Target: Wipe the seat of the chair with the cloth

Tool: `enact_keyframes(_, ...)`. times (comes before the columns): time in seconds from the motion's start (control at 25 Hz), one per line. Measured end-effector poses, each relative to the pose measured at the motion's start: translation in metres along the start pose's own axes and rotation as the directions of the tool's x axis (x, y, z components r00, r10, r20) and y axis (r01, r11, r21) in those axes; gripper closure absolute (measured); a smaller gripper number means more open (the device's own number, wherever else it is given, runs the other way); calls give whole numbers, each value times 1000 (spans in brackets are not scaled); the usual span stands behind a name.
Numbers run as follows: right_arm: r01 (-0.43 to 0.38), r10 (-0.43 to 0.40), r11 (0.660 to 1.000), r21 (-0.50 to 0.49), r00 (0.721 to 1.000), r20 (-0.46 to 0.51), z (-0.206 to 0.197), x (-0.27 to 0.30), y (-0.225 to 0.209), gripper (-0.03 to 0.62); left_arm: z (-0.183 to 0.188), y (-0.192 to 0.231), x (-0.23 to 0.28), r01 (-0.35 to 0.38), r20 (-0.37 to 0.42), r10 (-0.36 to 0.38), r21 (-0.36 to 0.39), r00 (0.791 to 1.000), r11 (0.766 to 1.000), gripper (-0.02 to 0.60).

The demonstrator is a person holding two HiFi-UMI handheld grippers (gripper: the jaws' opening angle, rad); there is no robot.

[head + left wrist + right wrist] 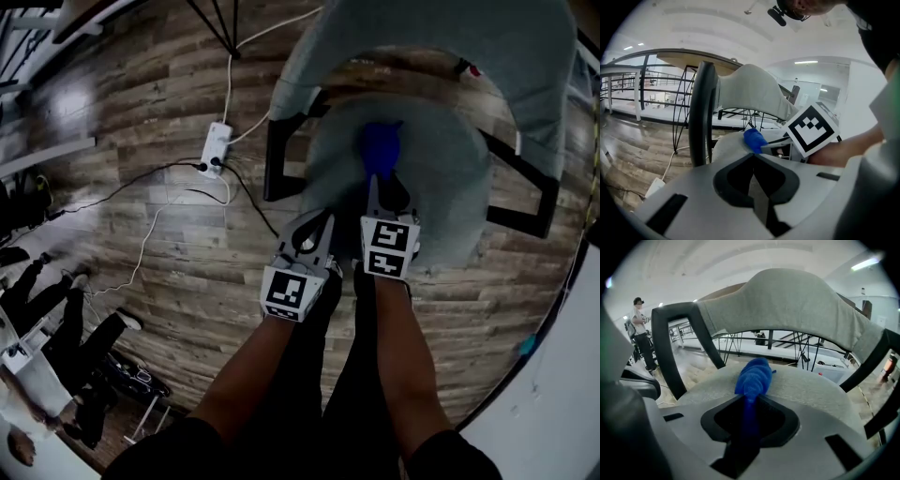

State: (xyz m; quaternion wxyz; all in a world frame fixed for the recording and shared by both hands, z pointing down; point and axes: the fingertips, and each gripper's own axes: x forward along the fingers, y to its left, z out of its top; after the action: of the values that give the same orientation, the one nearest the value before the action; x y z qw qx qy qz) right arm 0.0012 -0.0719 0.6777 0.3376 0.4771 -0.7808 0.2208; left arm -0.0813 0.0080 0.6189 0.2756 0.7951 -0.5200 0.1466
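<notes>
Right gripper [749, 427] pinches blue cloth [753, 376], bunched on the seat [811, 387]

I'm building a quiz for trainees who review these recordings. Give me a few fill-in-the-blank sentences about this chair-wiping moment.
1. The right gripper is shut on a ____ cloth.
2. The cloth's free end lies on the chair's grey ____.
3. The left gripper, jaws together, holds ____.
4. The white power strip lies on the ____, left of the chair in the head view.
Missing words: blue; seat; nothing; floor.
</notes>
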Motion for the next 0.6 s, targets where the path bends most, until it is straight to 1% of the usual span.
enact_keyframes(0.16,24,-24,1000,15,1000,7,-6,-6,-26,503,4,-17,12,12,7,-12,13,1000,1000,575)
enact_keyframes(0.28,46,-47,998,35,999,3,-12,-12,-45,502,6,-35,23,38,10,-38,45,999,998,575)
enact_keyframes(0.6,108,-108,991,83,994,-9,-31,-31,-101,502,4,-66,41,56,-18,-54,66,998,996,575)
